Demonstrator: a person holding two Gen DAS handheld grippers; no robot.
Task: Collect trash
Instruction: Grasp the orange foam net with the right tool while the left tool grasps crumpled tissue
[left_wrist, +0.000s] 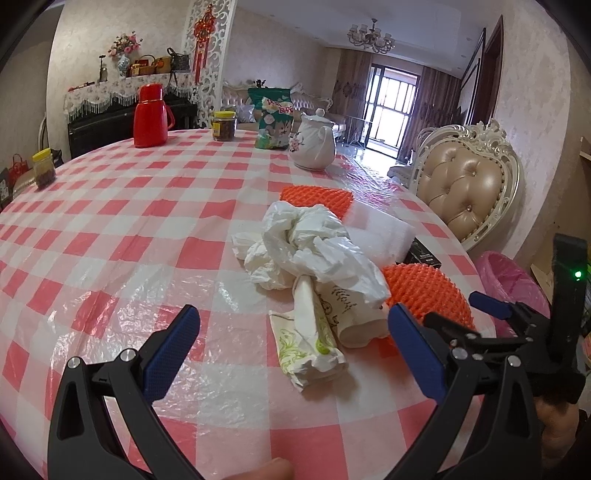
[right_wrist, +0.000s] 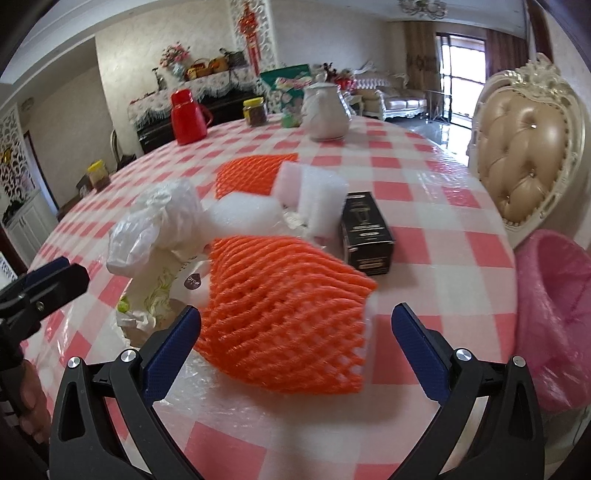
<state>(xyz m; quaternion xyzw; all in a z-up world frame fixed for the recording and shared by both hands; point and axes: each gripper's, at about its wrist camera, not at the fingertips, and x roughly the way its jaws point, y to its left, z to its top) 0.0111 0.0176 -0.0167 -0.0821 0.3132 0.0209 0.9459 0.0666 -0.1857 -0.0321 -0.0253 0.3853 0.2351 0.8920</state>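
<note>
A trash pile lies on the red-checked table: a crumpled white plastic bag, a printed paper wrapper, white foam blocks, a black box and two orange foam nets, one far and one near. My left gripper is open, just short of the paper wrapper. My right gripper is open, with the near orange net between its fingers. A bin with a pink liner stands beside the table on the right.
A red thermos, two yellow-lidded jars, a green snack bag and a white teapot stand at the far side of the table. A tufted chair stands at the right, behind the bin.
</note>
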